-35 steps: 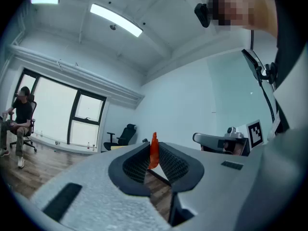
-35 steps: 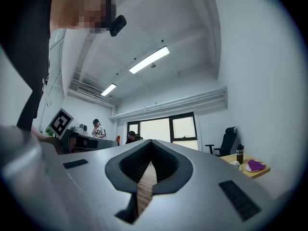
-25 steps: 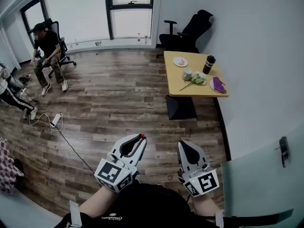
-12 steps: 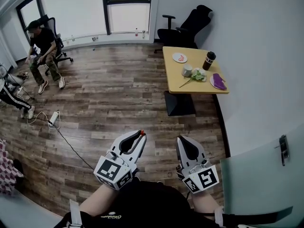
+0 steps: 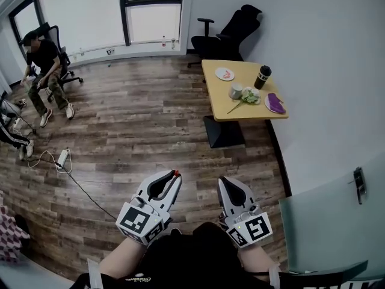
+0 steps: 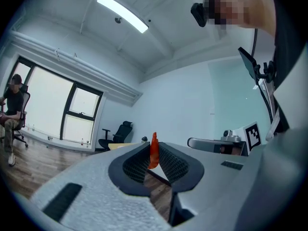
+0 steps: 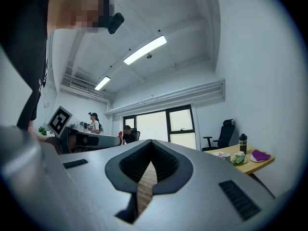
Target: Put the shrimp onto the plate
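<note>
My left tool (image 5: 173, 176) pinches the shrimp (image 6: 154, 150), my right tool (image 5: 224, 182) is closed on nothing; the plate (image 5: 220, 71) sits well ahead, upper right.

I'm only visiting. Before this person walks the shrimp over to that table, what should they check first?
1. Small orange-red shrimp secure in the left claw: ok, though pinched only at the very tips.
2. Right claw free: ok, shut on nothing.
3. Yellow wooden table within reach: not ok, it stands across the room.
4. White round plate has room: cannot tell; something pinkish lies on it, too small to judge.
5. Wood-plank floor towards the table: ok, looks bare.
</note>
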A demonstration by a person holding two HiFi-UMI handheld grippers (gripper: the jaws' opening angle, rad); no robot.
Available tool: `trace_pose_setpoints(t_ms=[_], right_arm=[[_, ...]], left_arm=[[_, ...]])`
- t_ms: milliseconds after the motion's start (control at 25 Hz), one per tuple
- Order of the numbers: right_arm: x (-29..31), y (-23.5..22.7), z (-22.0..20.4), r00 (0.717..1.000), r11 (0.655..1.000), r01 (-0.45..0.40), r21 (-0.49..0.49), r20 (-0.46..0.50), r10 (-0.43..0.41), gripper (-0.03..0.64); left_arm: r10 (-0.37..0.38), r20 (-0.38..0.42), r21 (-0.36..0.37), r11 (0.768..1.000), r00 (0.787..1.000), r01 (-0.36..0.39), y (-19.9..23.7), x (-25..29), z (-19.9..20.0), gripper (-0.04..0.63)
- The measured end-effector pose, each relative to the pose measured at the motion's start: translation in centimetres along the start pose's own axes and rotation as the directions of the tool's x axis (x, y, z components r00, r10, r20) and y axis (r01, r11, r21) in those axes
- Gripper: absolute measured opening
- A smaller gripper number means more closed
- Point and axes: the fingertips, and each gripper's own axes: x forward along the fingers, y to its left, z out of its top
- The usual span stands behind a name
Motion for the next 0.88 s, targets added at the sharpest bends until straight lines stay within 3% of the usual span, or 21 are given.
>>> trace_pose_setpoints(t_ms=[480,880], right_arm=[[5.6,-1.2,-1.1,1.0,1.0,-0.015,0.007,-0.018,0.015,0.0],[13.5,-7.9,-1.7,0.994,0.995,-0.102,0.018,-0.029,0.103,0.0]], left_arm=[[0.017,-0.009,-0.011,1.0,1.0,-0.017,5.4,2.1,-0.2,0.055],[0.094,-0.023,-0.01,0.995,0.995,-0.094,11.4,9.9,0.6,0.055]])
